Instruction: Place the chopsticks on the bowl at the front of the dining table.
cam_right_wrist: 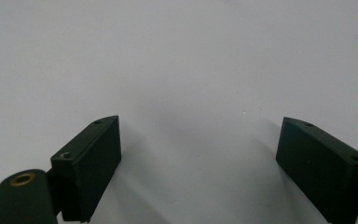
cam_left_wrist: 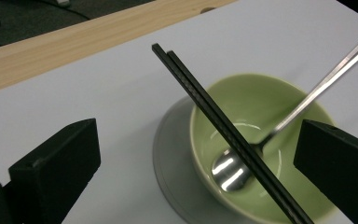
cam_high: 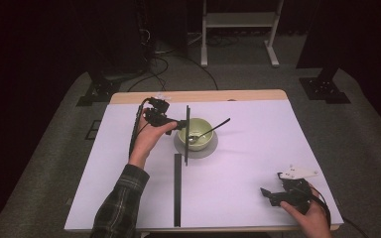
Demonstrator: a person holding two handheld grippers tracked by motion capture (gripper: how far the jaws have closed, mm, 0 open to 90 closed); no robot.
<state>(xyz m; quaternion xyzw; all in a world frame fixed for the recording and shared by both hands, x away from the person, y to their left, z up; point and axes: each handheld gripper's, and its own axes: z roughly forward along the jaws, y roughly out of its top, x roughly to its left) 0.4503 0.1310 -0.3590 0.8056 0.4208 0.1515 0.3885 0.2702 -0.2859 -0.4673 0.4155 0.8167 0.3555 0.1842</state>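
A: Left gripper [cam_high: 182, 124]?
B: Jaws spread wide, nothing clamped, at the green bowl's [cam_high: 197, 133] 9 o'clock. Black chopsticks [cam_high: 187, 134] lie across the bowl's rim; a spoon [cam_high: 206, 133] rests inside, handle toward 2 o'clock. Bowl sits on a grey saucer [cam_high: 209, 149].
A: Right gripper [cam_high: 268, 195]?
B: Jaws apart, empty, over the white table [cam_high: 248, 148], 4 o'clock of the bowl, well apart.

chopsticks [cam_left_wrist: 223, 130]: black pair, side by side, resting across green bowl's rim | green bowl [cam_left_wrist: 279, 100]: upright on grey saucer [cam_left_wrist: 165, 154] | metal spoon [cam_left_wrist: 270, 133]: bowl-end inside, handle leaning out
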